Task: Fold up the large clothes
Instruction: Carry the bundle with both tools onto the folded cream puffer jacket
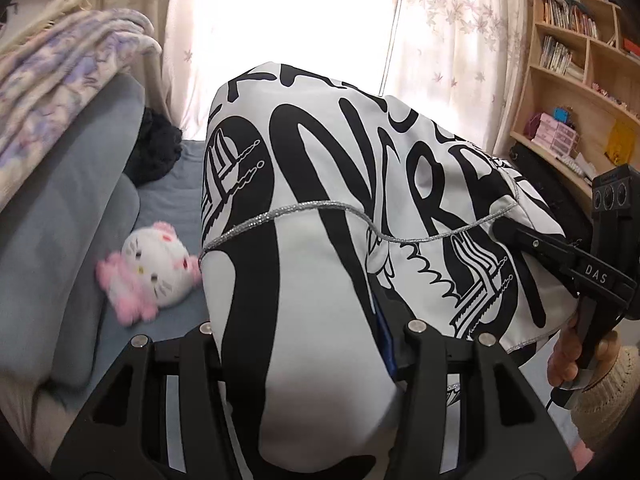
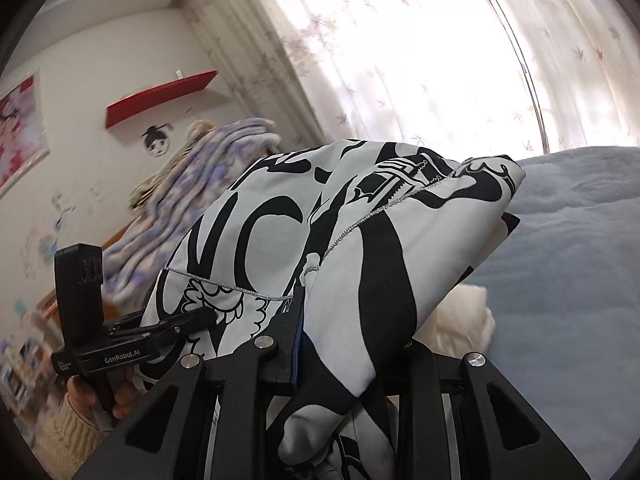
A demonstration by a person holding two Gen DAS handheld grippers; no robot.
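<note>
**Aloft, a printed garment held between two grippers**

Up over the bed hangs a white garment [image 1: 320, 216] covered in large black lettering and line drawings, with a thin silver cord [image 1: 280, 212] stitched across it. It fills the middle of both wrist views, bunched into thick folds and draped down towards each camera. The left gripper [image 1: 312, 344] has a broad wad of the cloth pinched between its two black fingers, which stand partly apart with fabric packed in the gap. The right gripper [image 2: 320, 356] is clamped on another fold of the same garment, its fingers closer together, and a blue pad edge shows against the cloth on its left finger [image 2: 298, 344].

From the left wrist view, the right gripper appears at the right edge, its tips buried in the garment's hem, held by a hand [image 1: 568, 356] in a cream knitted sleeve [image 1: 604, 396]. From the right wrist view, the left gripper sits at lower left, also gripped by a hand [image 2: 96, 396].

Below lies a grey-blue bed sheet [image 2: 560, 272]. A white and pink plush toy [image 1: 154, 272] rests on it beside a grey pillow [image 1: 60, 240], with a purple patterned blanket [image 1: 60, 92] heaped above. Behind, floral curtains [image 1: 448, 40] cover a bright window, a wooden bookshelf [image 1: 568, 92] stands at the right, and a red wall shelf [image 2: 160, 98] hangs on the white wall.
</note>
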